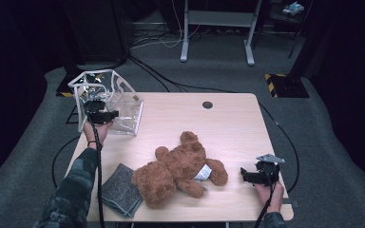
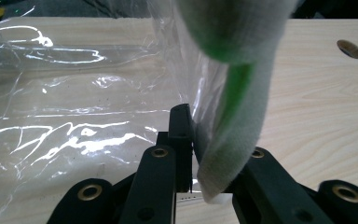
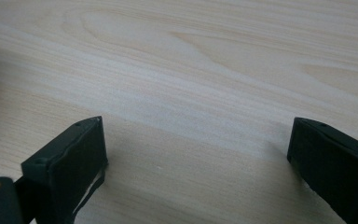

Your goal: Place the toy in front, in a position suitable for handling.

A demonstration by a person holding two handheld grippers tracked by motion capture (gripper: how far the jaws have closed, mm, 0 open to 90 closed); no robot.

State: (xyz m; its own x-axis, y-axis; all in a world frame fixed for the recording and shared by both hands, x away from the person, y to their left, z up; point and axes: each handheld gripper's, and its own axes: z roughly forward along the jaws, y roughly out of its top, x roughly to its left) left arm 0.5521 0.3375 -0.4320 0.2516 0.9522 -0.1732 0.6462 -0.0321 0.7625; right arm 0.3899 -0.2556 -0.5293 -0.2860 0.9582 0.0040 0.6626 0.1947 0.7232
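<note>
Left gripper [image 1: 105,114] is pinching my clear bag [image 1: 123,111] by its white strap [image 2: 242,140] at the table's [image 1: 228,128] far left corner. Bear [image 1: 178,168] and grey cloth [image 1: 121,190] are lying near me. Right gripper [image 3: 196,149] is hovering spread over bare wood.

bare table [image 1: 233,123] beyond the teddy bear [image 1: 178,170] (grey cloth [image 1: 121,190] blocks front-left).

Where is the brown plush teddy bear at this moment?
In the high view, the brown plush teddy bear lies at the table's near middle, between the folded grey cloth and the right gripper.
</note>
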